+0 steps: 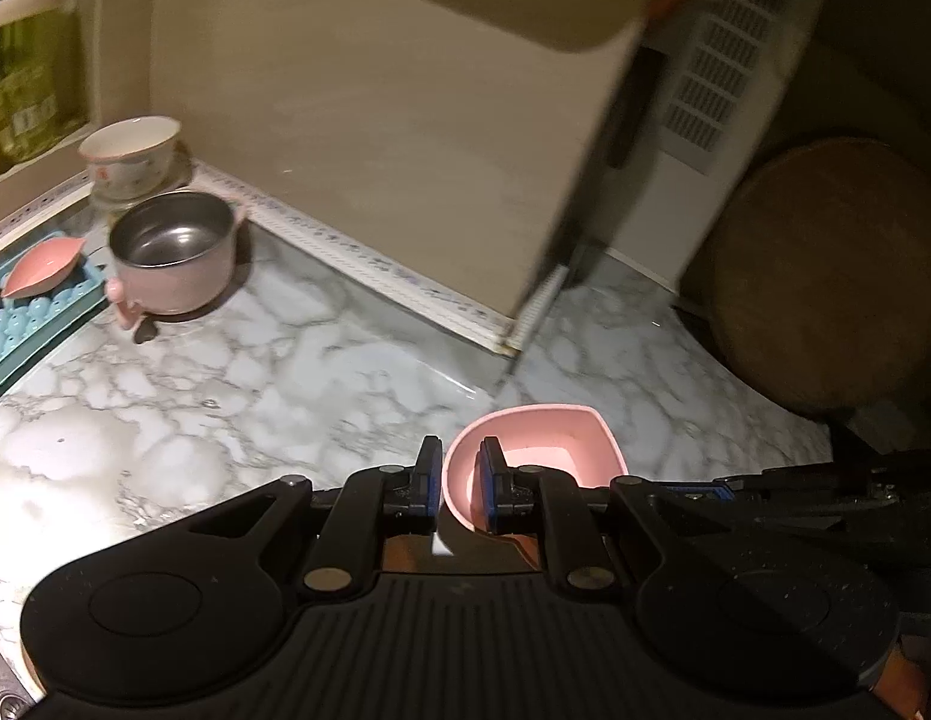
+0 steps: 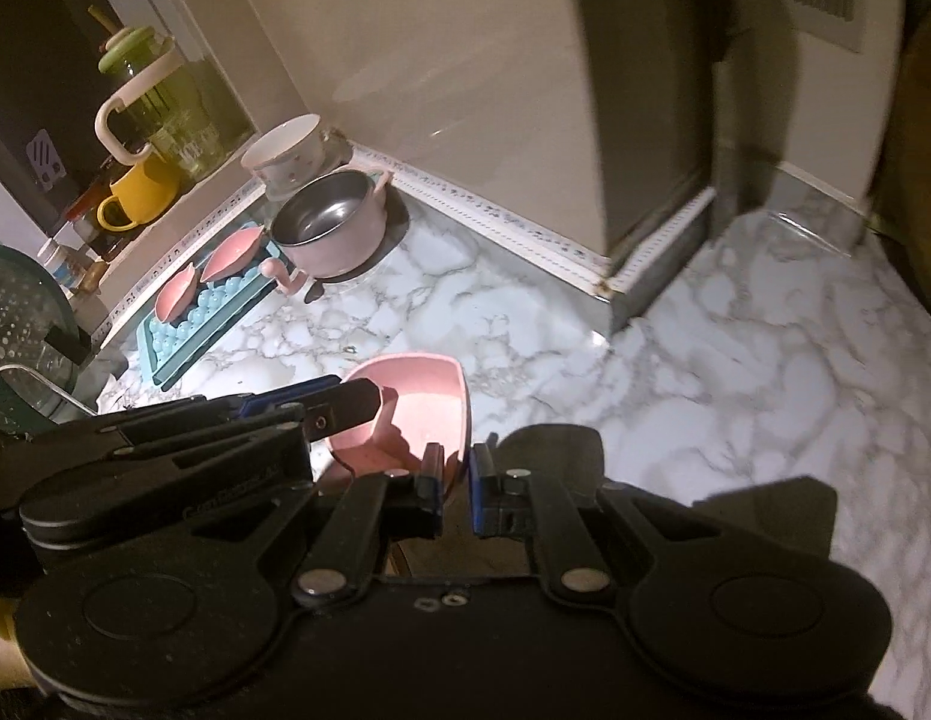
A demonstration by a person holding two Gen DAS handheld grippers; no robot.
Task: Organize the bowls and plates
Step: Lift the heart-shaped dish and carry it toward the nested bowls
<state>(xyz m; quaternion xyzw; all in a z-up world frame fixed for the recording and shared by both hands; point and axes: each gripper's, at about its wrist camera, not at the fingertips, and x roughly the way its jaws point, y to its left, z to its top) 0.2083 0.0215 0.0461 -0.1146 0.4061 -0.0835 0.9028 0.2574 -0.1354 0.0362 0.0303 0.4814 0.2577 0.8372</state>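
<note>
left claw [image 1: 459, 483]: jaws narrow, pinched on the near rim of the pink dish [image 1: 540, 450]; one pad outside the wall, one inside, likely so the thin rim cannot slip.
right claw [image 2: 459, 480]: also narrow, clamped on the rim of the same pink dish [image 2: 417, 414] from another side; two grips on one dish probably keep it level.
pink dish: one, directly ahead of both claws' tips, held between them above the marble counter [image 1: 225, 372]; whether it touches the counter i cannot tell.
steel bowl [image 1: 174, 252]: one, pink outside, far ahead and left of the left claw, on the counter by the wall, seemingly parked out of the way.
white bowl [image 1: 132, 153]: one, floral, just behind the steel bowl, on something i cannot make out.
leaf dishes [image 2: 231, 255]: two, pink, lying side by side on the blue tray [image 2: 195, 336], ahead-left of the right claw, apparently a drying spot.
yellow mug [image 2: 141, 192]: one, on the ledge beyond the tray.
round board [image 1: 825, 276]: one, leaning far right of the left claw.
</note>
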